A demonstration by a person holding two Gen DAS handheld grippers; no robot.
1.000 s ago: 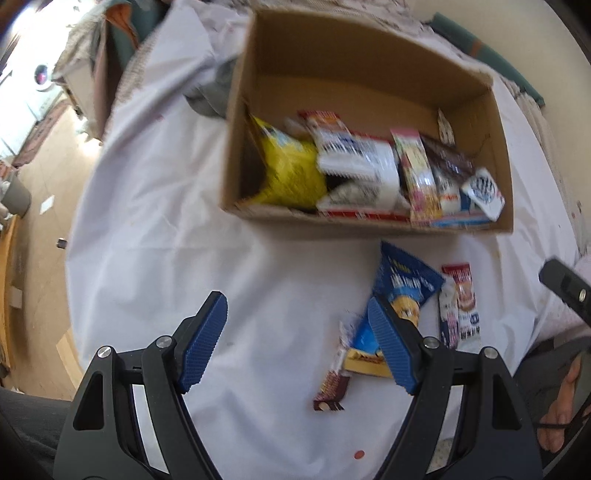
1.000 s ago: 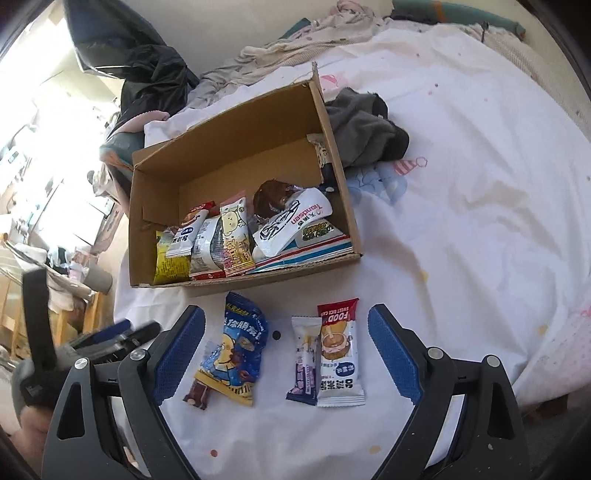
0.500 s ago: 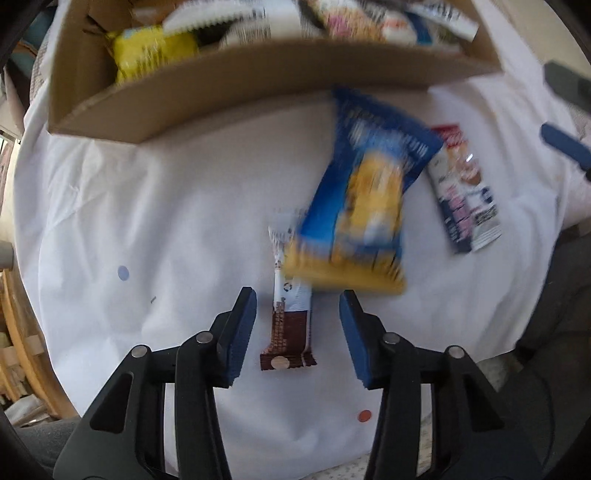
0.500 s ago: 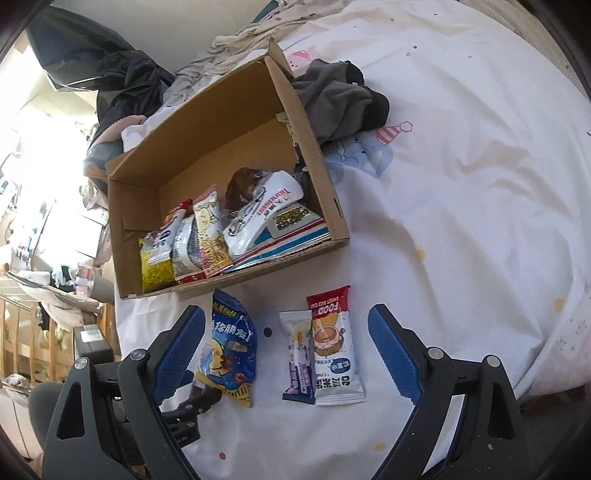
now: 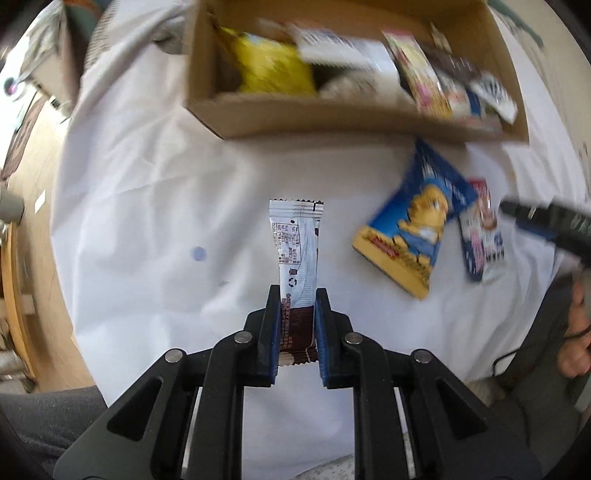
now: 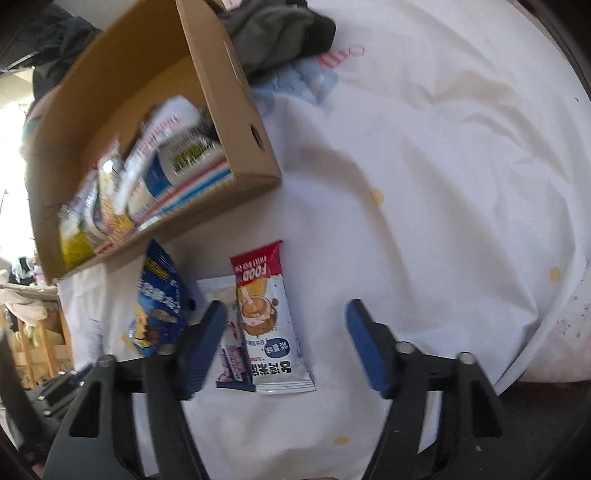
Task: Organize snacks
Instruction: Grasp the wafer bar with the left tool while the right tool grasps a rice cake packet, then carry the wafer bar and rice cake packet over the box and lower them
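In the left wrist view my left gripper (image 5: 295, 306) is shut on the brown end of a slim white-and-brown snack bar (image 5: 295, 254), which sticks out ahead over the white sheet. A blue-and-yellow snack bag (image 5: 413, 229) and a red-and-white packet (image 5: 484, 229) lie to its right, below the open cardboard box (image 5: 332, 118) of snacks. In the right wrist view my right gripper (image 6: 284, 325) hangs low over the red-and-white packet (image 6: 266, 321), jaws closing, pads not touching it. A slim purple packet (image 6: 231, 358) lies partly under the left finger, the blue bag (image 6: 159, 302) further left.
The box (image 6: 229, 96) holds several upright packets. Dark clothing (image 6: 280, 33) is heaped behind it. The white sheet (image 6: 443, 184) with coloured dots stretches to the right. Wooden floor (image 5: 22, 258) shows past the bed's left edge. A person's hand (image 5: 576, 350) is at the far right.
My left gripper closed on the snack bar's brown end, and the bar now sits apart from the blue bag. My right gripper sank toward the packets and its jaws narrowed.
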